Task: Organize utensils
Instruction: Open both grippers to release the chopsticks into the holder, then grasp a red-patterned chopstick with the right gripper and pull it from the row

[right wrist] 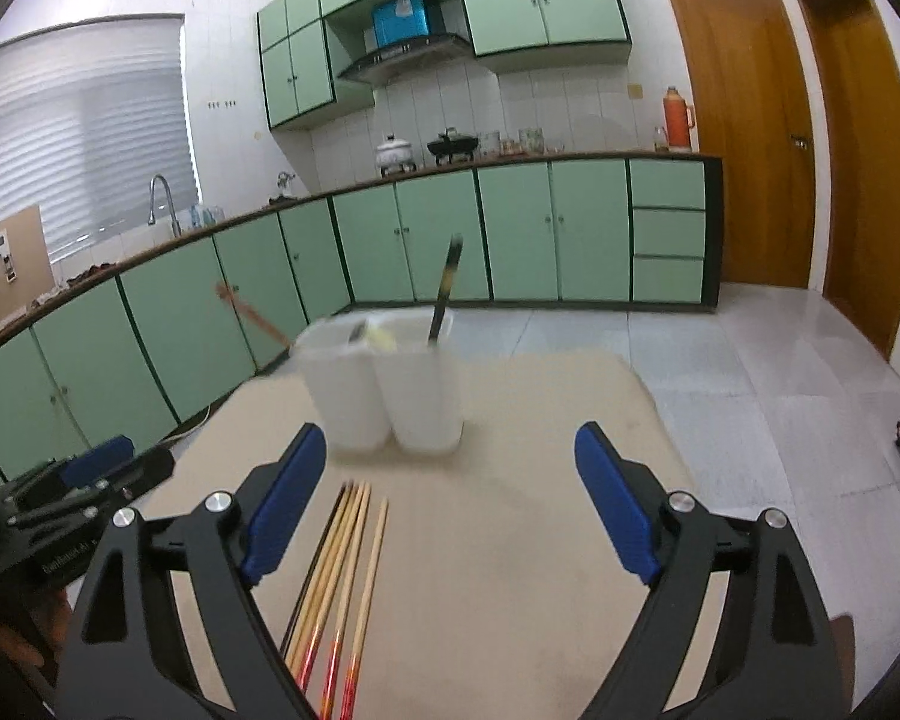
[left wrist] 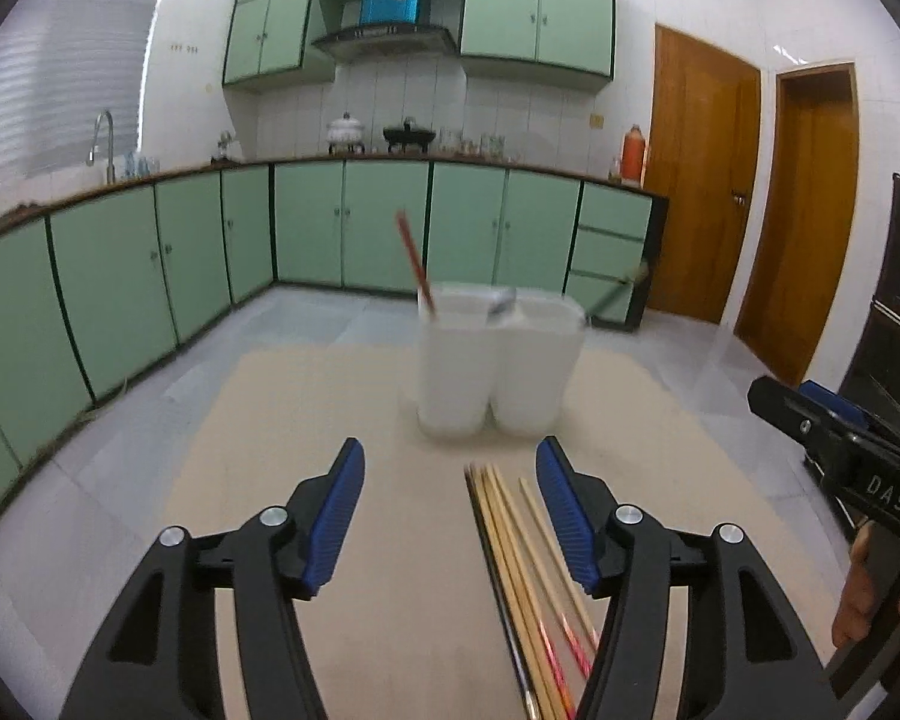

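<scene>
A white two-compartment utensil holder (left wrist: 498, 360) (right wrist: 384, 384) stands on the beige table. A red chopstick (left wrist: 414, 264) and a spoon (left wrist: 501, 300) stick out of it, and a dark chopstick (right wrist: 447, 288) leans out of its other compartment. Several loose chopsticks (left wrist: 522, 570) (right wrist: 336, 576) lie side by side on the table in front of it. My left gripper (left wrist: 450, 450) hovers open above the table, the loose chopsticks below and just inside its right finger. My right gripper (right wrist: 450, 432) is open wide, the chopsticks close to its left finger. Neither one holds anything.
The table (left wrist: 330, 420) ends just behind the holder, with tiled floor (right wrist: 750, 372) beyond. Green cabinets (left wrist: 150, 276) line the far and left walls and wooden doors (left wrist: 702, 180) stand at the right. Each gripper shows at the other view's edge, the right gripper (left wrist: 792, 399) and the left gripper (right wrist: 138, 459).
</scene>
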A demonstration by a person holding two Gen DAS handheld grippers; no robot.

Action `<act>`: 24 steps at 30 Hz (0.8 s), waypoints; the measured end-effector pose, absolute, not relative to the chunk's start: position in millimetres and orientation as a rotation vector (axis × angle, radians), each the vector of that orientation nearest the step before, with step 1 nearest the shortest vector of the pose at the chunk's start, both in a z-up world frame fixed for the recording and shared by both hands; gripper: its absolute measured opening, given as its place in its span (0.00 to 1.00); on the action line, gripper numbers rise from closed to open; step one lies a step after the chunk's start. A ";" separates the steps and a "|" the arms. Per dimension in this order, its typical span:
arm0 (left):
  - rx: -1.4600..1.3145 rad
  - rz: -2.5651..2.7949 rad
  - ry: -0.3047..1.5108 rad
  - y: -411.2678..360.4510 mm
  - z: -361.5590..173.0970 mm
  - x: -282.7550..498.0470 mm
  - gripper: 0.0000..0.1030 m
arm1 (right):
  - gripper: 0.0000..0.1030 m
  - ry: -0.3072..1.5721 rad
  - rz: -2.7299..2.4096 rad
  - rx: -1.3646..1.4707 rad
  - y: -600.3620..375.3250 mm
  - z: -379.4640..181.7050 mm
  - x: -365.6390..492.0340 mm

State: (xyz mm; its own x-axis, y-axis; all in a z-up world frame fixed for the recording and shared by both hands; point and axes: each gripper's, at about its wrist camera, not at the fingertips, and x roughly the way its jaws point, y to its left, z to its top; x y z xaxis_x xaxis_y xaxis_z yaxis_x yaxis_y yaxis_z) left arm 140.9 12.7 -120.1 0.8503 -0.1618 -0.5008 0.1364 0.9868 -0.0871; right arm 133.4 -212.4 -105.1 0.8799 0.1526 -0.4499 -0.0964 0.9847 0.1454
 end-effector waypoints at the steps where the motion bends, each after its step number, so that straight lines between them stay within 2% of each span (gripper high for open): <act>1: -0.052 -0.158 0.544 12.7 -126.9 134.7 0.57 | 0.80 0.481 0.128 0.124 -210.4 -110.0 126.3; 13: -0.037 -0.119 0.607 15.5 -182.5 87.9 0.57 | 0.69 0.549 0.143 0.090 -192.0 -156.6 78.5; 24: -0.025 -0.089 0.615 12.7 -201.8 65.8 0.57 | 0.55 0.611 0.162 0.063 -173.0 -185.8 55.2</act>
State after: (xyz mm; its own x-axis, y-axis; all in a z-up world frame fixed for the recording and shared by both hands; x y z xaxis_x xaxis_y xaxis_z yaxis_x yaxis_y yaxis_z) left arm 65.8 12.7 -201.8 0.8131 -0.0910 -0.5750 0.0762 0.9958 -0.0499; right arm 55.2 -173.0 -185.8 0.8067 0.1703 -0.5658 -0.1331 0.9853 0.1069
